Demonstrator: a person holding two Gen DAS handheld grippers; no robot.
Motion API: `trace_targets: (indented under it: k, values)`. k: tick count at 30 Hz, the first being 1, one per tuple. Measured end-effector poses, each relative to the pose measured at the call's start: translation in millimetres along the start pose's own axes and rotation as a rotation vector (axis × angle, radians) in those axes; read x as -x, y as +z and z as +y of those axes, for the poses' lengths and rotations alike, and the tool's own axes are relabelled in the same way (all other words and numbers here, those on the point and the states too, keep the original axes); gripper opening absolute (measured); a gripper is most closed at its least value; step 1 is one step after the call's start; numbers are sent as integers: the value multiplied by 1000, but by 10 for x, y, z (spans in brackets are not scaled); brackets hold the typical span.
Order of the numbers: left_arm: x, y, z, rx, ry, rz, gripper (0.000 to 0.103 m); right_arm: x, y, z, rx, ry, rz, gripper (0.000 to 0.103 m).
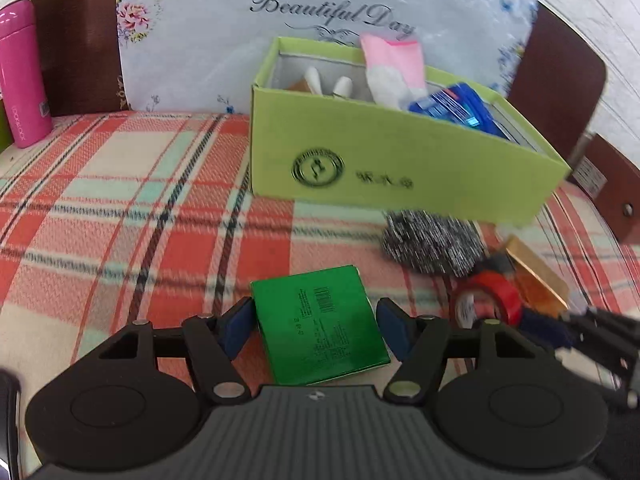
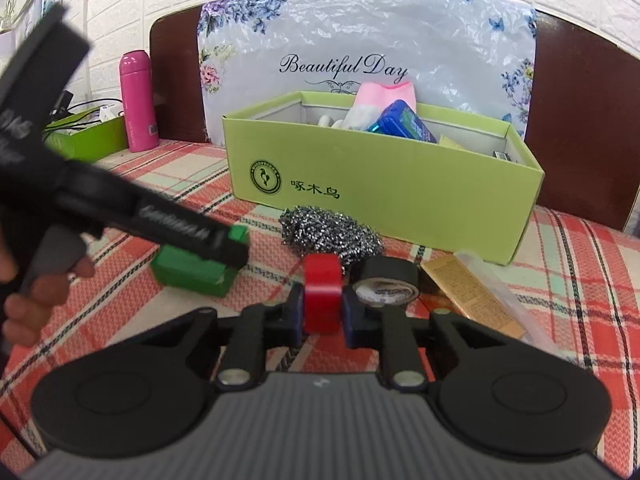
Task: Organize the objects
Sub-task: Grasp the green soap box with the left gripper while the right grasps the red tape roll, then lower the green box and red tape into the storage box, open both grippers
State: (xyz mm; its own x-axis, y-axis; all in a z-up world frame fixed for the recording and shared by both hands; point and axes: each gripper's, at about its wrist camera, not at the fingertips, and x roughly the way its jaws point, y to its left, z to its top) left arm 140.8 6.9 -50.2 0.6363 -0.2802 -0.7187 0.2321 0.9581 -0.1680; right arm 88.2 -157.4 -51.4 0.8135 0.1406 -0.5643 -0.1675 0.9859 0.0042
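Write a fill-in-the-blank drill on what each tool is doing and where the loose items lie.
1. The right tool is shut on a roll of ____ tape.
2. The left tool straddles the flat ____ box.
3. The steel scourer lies on the cloth in ____ of the lime-green box.
4. The pink bottle stands ____.

Missing words: red; green; front; upright

Green box lies flat at lower centre; red tape stands on edge, centre; black tape, scourer and gold box lie before the open lime box.
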Motion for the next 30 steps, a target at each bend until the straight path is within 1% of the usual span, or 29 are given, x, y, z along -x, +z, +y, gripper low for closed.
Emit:
trace_targets:
  k: [2,4,7,8,9,10,11,13,14,15,17,21,24,26,30]
  values:
    - [76,-81,-36,-27,-38,25,70,92,-28,-75,-49,27,7,18]
    - [155,-167,-99,-75,-86,43,70,209,-66,-186,-126,69,27,18]
    - [303,-328,-253,-131,-168,57,70,431,-170,-425,-308,196,51,18]
    - [327,-369,-311,-143,-185,63,70,499,-218,-496,-354,228,55,18]
    - [337,-422,-373,-160,-185,66,71,552,-263,-539,-378,237,57,18]
    - [338,-464,-431,-177,-166,65,72,607,-303,-574,-380,212,55,18]
    - [331,-505,-494,-194,-131,65,72,648,-336,-579,-364,158,53,22]
    - [329,-562,-558,-210,-74,63,74,702,-380,-566,-310,52,49,31]
    - [339,-586,-568,-203,-59,67,74,725,-393,-556,-289,25,47,40]
    - [352,-606,-564,-188,-47,72,74,749,-398,-542,-274,12,41,48]
    - [366,-610,-528,-162,-31,76,76,792,-417,-504,-238,14,21,52]
    - [374,-591,-528,-147,-4,87,76,716,-440,-371,-167,2,28,53]
    - [340,-574,-566,-138,21,95,75,639,-461,-261,-110,-27,49,53]
    - [330,-574,-581,-138,34,93,75,618,-476,-188,-72,-64,62,53]
    - [323,-571,-579,-139,35,92,75,617,-490,-207,-83,-57,64,53]
